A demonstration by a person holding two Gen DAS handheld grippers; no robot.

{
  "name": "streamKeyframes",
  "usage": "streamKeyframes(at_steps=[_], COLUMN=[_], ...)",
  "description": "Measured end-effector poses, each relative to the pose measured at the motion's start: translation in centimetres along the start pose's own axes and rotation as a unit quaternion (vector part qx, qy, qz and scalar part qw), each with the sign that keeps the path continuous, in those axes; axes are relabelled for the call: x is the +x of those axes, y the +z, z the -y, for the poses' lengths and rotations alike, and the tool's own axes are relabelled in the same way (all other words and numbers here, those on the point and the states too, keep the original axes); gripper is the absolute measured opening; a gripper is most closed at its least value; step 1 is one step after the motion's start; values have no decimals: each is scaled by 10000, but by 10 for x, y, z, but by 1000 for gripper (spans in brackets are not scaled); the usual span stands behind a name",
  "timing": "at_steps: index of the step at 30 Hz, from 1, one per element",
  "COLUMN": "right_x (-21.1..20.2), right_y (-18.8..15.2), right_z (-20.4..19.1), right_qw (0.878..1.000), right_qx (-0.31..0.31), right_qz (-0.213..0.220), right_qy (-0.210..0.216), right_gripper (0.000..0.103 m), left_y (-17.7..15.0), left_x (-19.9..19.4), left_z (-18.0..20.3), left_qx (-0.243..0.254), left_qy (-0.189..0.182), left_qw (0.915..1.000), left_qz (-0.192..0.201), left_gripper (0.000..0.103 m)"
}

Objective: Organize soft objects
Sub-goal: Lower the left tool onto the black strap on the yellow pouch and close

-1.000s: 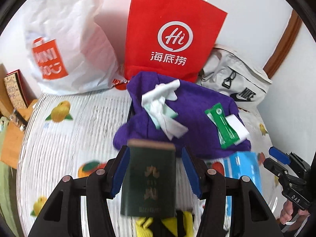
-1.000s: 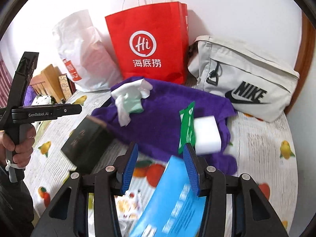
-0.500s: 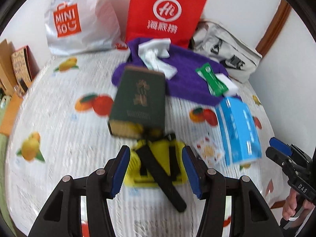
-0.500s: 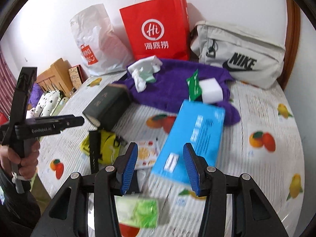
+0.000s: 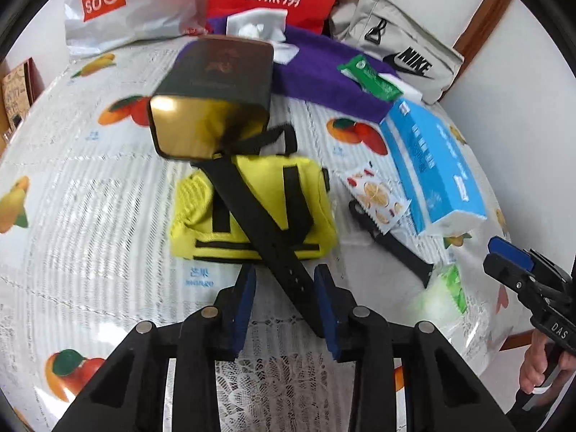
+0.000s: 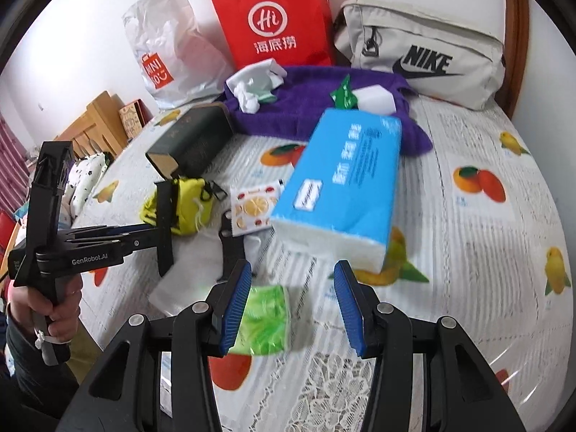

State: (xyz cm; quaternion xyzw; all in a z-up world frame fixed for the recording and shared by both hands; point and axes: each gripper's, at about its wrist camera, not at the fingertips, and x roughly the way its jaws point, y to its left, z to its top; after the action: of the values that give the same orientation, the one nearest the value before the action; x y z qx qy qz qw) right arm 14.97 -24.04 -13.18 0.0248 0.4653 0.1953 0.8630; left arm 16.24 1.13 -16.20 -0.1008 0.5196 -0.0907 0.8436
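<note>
A yellow pouch (image 5: pixel 252 208) with a black strap (image 5: pixel 266 237) lies on the fruit-print tablecloth (image 5: pixel 90 216). My left gripper (image 5: pixel 284 309) is open, its jaws on either side of the strap's near end. A purple cloth (image 6: pixel 316 104) lies at the back with crumpled white tissue (image 6: pixel 252 86), a green packet (image 5: pixel 370 79) and a white sponge (image 6: pixel 374 99) on it. A blue tissue pack (image 6: pixel 342 183) lies mid-table. My right gripper (image 6: pixel 291 306) is open and empty, just above a small green tissue pack (image 6: pixel 266 320).
A dark box (image 5: pixel 219 90) leans on the pouch. A red paper bag (image 6: pixel 277 18), a white Miniso bag (image 6: pixel 169 43) and a grey Nike bag (image 6: pixel 424 50) stand at the back. A fruit-print sachet (image 5: pixel 374 194) and a black watch strap (image 5: pixel 392 241) lie beside the blue pack.
Both grippers have pulled back toward the near table edge and tilted down. The left one has let go of the dark box. The yellow pouch and green tissue pack came into view.
</note>
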Motion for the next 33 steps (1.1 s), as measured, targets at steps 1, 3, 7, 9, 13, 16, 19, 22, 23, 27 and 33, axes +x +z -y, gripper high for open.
streamKeyframes(at_steps=[1, 3, 7, 9, 13, 16, 19, 22, 23, 27, 33], right_x=[1, 4, 7, 7, 4, 4, 6, 10, 12, 13, 18], right_y=[-2, -6, -10, -10, -10, -10, -12, -13, -13, -14, -15], right_z=[1, 3, 5, 3, 0, -4, -7, -9, -10, -11, -6], right_qw=[10000, 9999, 9998, 9998, 9999, 9999, 9999, 9999, 9998, 9997, 9995], right_qx=[20, 81, 112, 109, 72, 42, 18, 6, -5, -44, 50], right_qz=[-13, -74, -132, -139, -97, -78, -99, -159, -185, -221, -298], right_qy=[-11, -46, -74, -96, -82, -57, -12, 29, 37, 17, 30], right_gripper=[48, 48, 48, 48, 48, 48, 48, 48, 48, 48, 48], left_y=[-1, 0, 0, 1, 1, -3, -7, -6, -6, -3, 1], left_x=[2, 2, 3, -1, -18, -30, -33, -26, -23, -17, -15], left_z=[-1, -2, -5, -3, -3, -12, -23, -28, -29, -27, -20], left_qx=[-19, -66, -129, -58, 58, 33, -7, -45, -66, -87, -53], left_qy=[-13, -75, -288, -350, -135, 36, 175, 164, 144, 83, 218], left_qw=[10000, 9999, 9994, 9992, 9994, 9994, 9994, 9996, 9996, 9998, 9995], left_qz=[15, 89, 102, 159, 322, 352, 299, 234, 217, 170, 206], left_gripper=[30, 28, 12, 9, 6, 6, 6, 6, 6, 6, 33])
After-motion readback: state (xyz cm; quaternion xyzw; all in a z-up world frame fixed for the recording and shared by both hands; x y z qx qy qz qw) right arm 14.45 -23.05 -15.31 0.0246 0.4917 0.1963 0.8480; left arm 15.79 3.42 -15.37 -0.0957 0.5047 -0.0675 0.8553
